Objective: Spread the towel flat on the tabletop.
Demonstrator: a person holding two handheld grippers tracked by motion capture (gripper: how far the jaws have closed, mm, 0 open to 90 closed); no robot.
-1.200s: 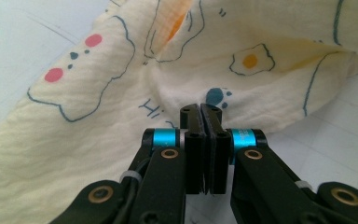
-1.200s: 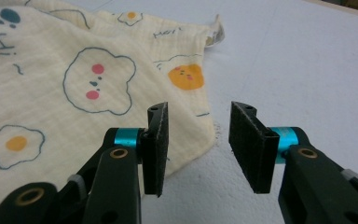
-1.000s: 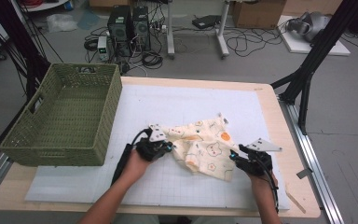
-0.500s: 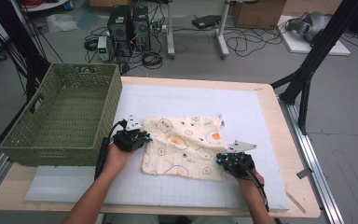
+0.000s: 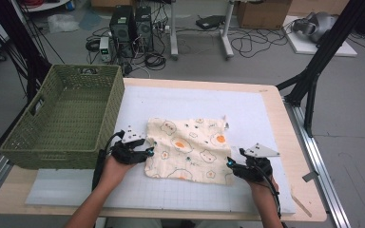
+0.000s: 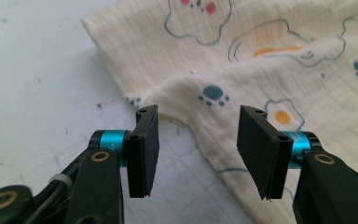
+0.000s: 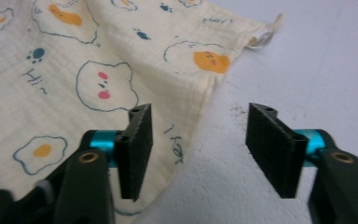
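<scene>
Cream muslin cloth printed with fried eggs and paw marks (image 5: 190, 148): lying spread flat near the table's (image 5: 266, 102) front edge, beside the green woven basket (image 5: 62, 121). Left gripper (image 5: 145, 151) and right gripper (image 5: 230, 164) are flanking its near corners, fingers just opening, gripping nothing, apparently releasing it after smoothing.

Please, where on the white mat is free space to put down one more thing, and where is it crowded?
Free: the white mat beyond the cloth, the strip right of the cloth, and the near strip. Crowded: the cloth's left edge, where the left gripper sits beside the green basket.
</scene>
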